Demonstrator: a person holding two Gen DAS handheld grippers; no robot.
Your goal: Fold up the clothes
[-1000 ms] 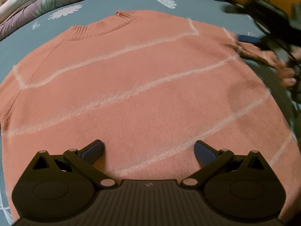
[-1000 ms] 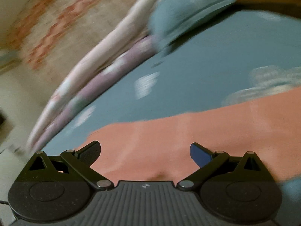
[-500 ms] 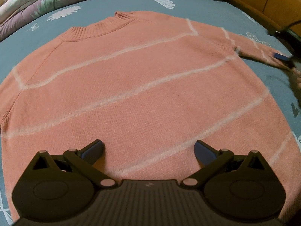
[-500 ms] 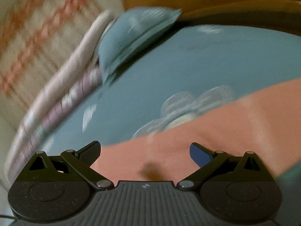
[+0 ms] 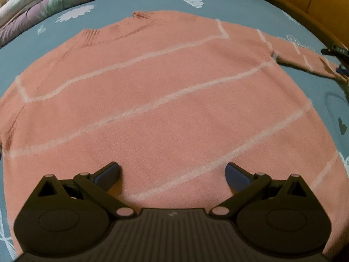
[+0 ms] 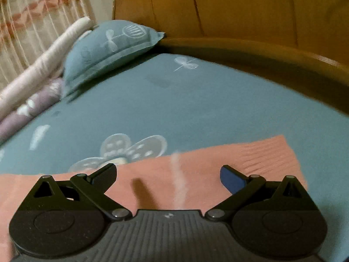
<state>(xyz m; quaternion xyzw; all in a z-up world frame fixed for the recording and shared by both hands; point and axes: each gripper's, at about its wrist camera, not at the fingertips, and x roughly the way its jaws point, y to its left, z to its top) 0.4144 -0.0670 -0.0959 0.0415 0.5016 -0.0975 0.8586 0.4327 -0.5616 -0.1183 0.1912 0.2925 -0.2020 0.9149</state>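
Note:
A salmon-pink knit sweater (image 5: 165, 100) with thin white stripes lies spread flat on the blue bed sheet, collar toward the far side. My left gripper (image 5: 172, 172) hovers open over its lower body, with nothing between the fingers. One sleeve (image 5: 305, 59) stretches out to the right. In the right wrist view that sleeve (image 6: 196, 174) runs across the frame, its ribbed cuff (image 6: 272, 152) at the right. My right gripper (image 6: 168, 174) stands open just above the sleeve near the cuff, holding nothing. It also shows as a dark shape (image 5: 338, 52) at the left wrist view's right edge.
The blue sheet (image 6: 196, 104) carries white flower prints. A blue pillow (image 6: 104, 48) and rolled quilts (image 6: 39, 72) lie at the far left, with a curtain behind. A wooden headboard (image 6: 240, 11) and bed rim (image 5: 305, 17) border the right side.
My right gripper has swung outward along the sleeve from near the shoulder toward the cuff, staying open. The left gripper and the sweater's body have held still.

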